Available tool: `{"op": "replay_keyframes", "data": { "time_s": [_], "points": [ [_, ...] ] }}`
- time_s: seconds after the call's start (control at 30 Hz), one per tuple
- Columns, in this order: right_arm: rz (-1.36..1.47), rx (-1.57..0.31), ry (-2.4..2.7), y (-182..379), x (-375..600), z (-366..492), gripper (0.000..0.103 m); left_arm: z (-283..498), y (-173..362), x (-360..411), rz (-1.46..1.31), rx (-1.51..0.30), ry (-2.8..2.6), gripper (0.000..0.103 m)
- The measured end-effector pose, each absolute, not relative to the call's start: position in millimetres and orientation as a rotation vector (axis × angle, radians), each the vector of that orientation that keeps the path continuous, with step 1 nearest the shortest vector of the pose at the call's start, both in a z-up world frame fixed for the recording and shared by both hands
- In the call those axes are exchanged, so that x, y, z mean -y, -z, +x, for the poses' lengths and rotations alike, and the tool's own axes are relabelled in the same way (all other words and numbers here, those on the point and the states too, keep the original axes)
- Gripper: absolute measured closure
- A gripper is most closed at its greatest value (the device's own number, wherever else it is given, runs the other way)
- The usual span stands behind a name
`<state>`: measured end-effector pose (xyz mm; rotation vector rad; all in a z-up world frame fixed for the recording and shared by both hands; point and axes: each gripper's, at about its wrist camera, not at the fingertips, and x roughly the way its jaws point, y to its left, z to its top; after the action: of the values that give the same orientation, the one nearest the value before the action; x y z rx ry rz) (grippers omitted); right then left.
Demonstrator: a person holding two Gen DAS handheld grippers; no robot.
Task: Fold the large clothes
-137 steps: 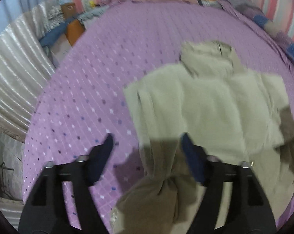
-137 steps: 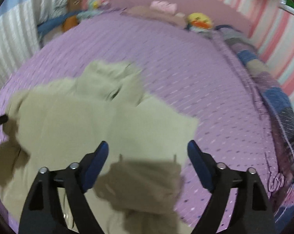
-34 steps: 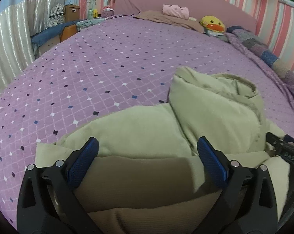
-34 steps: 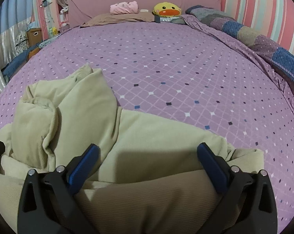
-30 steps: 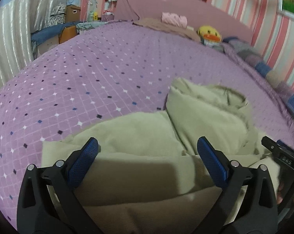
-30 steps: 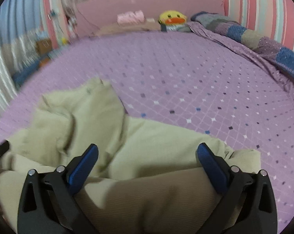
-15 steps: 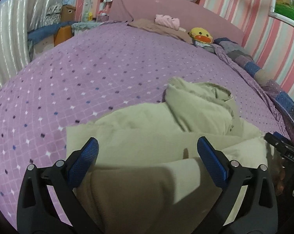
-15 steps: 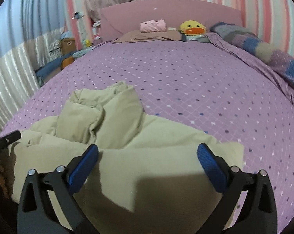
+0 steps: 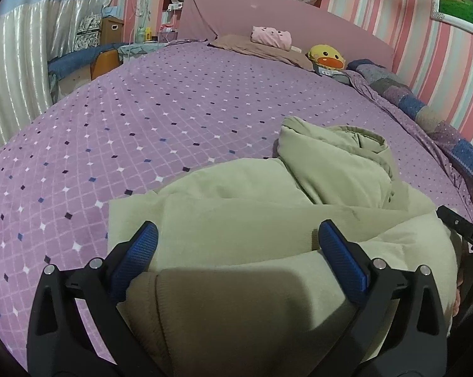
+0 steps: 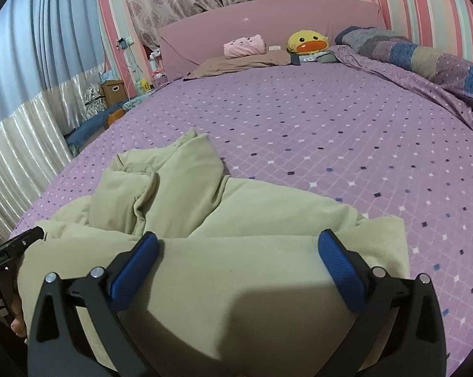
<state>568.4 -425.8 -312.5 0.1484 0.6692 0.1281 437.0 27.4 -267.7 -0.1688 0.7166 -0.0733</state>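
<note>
A large beige hooded garment (image 9: 252, 220) lies folded on the purple bedspread (image 9: 142, 119). Its hood (image 9: 337, 160) bunches at the far side. A folded lower layer lies over it close to both cameras. My left gripper (image 9: 236, 251) is open, its blue pads (image 9: 136, 257) spread wide just above the left part of the fold. My right gripper (image 10: 236, 260) is open above the right part of the garment (image 10: 236, 226). Neither holds cloth. The right gripper's body shows at the right edge of the left wrist view (image 9: 465, 235).
The bed's pink headboard (image 10: 268, 22) stands at the far end with a brown pillow (image 10: 242, 62), a pink folded item (image 10: 244, 45) and a yellow duck plush (image 10: 308, 42). A patchwork quilt (image 10: 425, 56) runs along the right side. Boxes (image 9: 111, 31) and curtains stand left of the bed.
Both grippers have risen and pulled back from the garment. The lower layer now lies folded over the body. Both stay open.
</note>
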Motion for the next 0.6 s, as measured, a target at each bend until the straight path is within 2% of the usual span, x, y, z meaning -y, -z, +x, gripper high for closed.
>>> {"op": "replay_keyframes", "data": {
  "time_s": [0.6],
  "points": [
    [0.155, -0.670, -0.133, 319.1, 426.6, 573.9, 0.001, 443.1, 270.0, -26.8, -0.171, -0.716, 0.057, 0.003]
  ]
}}
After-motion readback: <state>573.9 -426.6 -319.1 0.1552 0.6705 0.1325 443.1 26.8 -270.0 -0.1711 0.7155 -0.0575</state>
